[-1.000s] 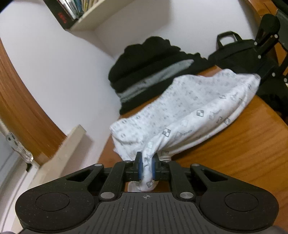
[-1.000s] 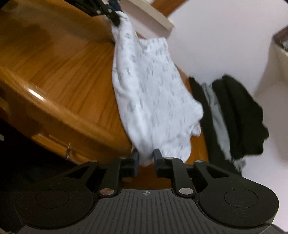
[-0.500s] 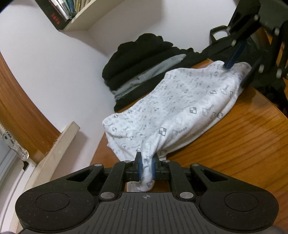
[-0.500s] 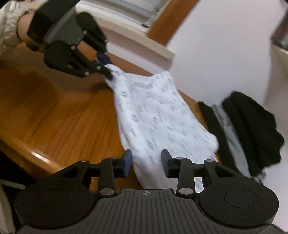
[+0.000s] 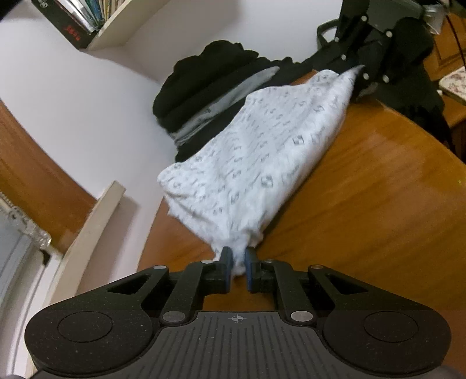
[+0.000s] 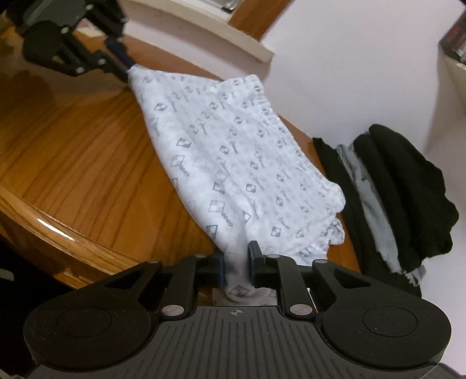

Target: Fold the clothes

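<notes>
A white garment with a grey square print (image 5: pixel 262 151) lies stretched across the wooden table (image 5: pixel 378 204); it also shows in the right wrist view (image 6: pixel 238 163). My left gripper (image 5: pixel 238 259) is shut on one bunched end of it. My right gripper (image 6: pixel 236 259) is closed on the opposite end, with cloth between its fingers. Each gripper shows in the other's view, the right one (image 5: pixel 361 73) and the left one (image 6: pixel 122 61), at the garment's far corner.
A stack of folded black and grey clothes (image 5: pixel 215 87) sits against the white wall; it shows in the right wrist view too (image 6: pixel 393 201). A black bag (image 5: pixel 407 73) stands behind the right gripper. A shelf with books (image 5: pixel 87 17) hangs above. The table's rounded edge (image 6: pixel 58 233) is near.
My right gripper opened half a second ago and has now closed on the garment's end again. The garment has shifted and lies flatter. The left gripper kept its hold.
</notes>
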### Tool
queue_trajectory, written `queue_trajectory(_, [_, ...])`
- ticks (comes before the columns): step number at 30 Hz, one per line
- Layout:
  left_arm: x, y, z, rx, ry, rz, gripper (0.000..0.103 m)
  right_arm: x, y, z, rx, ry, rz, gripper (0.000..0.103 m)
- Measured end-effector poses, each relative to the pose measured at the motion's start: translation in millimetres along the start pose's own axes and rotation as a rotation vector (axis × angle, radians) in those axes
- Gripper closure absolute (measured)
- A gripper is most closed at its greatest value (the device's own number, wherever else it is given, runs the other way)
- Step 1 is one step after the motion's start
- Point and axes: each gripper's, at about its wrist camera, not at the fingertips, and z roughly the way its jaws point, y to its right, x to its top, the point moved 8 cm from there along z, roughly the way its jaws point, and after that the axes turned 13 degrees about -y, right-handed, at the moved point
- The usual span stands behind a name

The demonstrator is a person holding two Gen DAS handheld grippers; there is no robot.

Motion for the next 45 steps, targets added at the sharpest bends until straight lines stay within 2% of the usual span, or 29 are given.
queue_trajectory(4, [2, -1, -9, 0.005, 0.027, -0.017, 0.080, -1, 4, 0, 0.010, 0.022, 0.020, 0.086])
queue_trajectory(7, [10, 4, -9, 0.008, 0.038, 0.001, 0.064, -2, 2, 2, 0.010, 0.032, 0.019, 0.086])
queue_trajectory(11, [18, 6, 7, 0.029, 0.020, 0.015, 0.062, -2, 2, 0, 0.002, 0.051, 0.029, 0.087])
queue_trajectory(13, [19, 1, 16, 0.023, 0.009, 0.001, 0.071, -1, 5, -2, -0.018, 0.071, 0.035, 0.090])
queue_trajectory(14, [18, -1, 18, 0.013, 0.003, -0.010, 0.091, 0, 7, -3, -0.028, 0.079, 0.042, 0.090])
queue_trajectory(15, [17, -3, 19, 0.003, -0.002, -0.022, 0.095, 0, 10, -5, -0.037, 0.088, 0.050, 0.091])
queue_trajectory(17, [15, -7, 21, -0.015, -0.012, -0.043, 0.097, -1, 13, -9, -0.041, 0.096, 0.059, 0.092])
queue_trajectory(20, [12, -10, 11, 0.007, -0.005, -0.049, 0.098, -3, 14, -13, -0.045, 0.098, 0.054, 0.092])
queue_trajectory(24, [25, -31, -16, 0.061, 0.048, -0.067, 0.098, 2, 24, -32, -0.078, 0.141, 0.054, 0.093])
queue_trajectory(28, [62, -81, -67, 0.105, 0.114, -0.062, 0.098, 21, 61, -78, -0.092, 0.205, 0.079, 0.093])
queue_trajectory(31, [94, -118, -101, 0.137, 0.133, -0.030, 0.098, 39, 98, -113, -0.069, 0.245, 0.100, 0.093])
queue_trajectory(33, [113, -136, -105, 0.146, 0.122, -0.017, 0.098, 53, 123, -125, -0.039, 0.253, 0.108, 0.093])
queue_trajectory(35, [131, -153, -105, 0.152, 0.108, -0.006, 0.098, 67, 140, -111, -0.004, 0.241, 0.119, 0.093])
queue_trajectory(37, [142, -165, -75, 0.118, 0.062, -0.028, 0.098, 82, 155, -91, 0.034, 0.222, 0.131, 0.093])
queue_trajectory(38, [144, -168, -48, 0.085, 0.023, -0.054, 0.097, 89, 161, -74, 0.060, 0.204, 0.141, 0.092])
queue_trajectory(39, [145, -171, -20, 0.052, -0.016, -0.080, 0.094, 96, 163, -50, 0.093, 0.173, 0.158, 0.088])
queue_trajectory(40, [146, -174, 8, 0.021, -0.058, -0.111, 0.092, 102, 166, -24, 0.103, 0.144, 0.182, 0.076])
queue_trajectory(41, [141, -175, 39, 0.007, -0.112, -0.160, 0.092, 106, 170, 3, 0.084, 0.117, 0.219, 0.072])
queue_trajectory(43, [131, -173, 73, -0.028, -0.162, -0.230, 0.092, 107, 176, 39, 0.076, 0.103, 0.268, 0.072])
queue_trajectory(45, [122, -167, 85, -0.089, -0.162, -0.287, 0.092, 102, 177, 58, 0.112, 0.113, 0.288, 0.072])
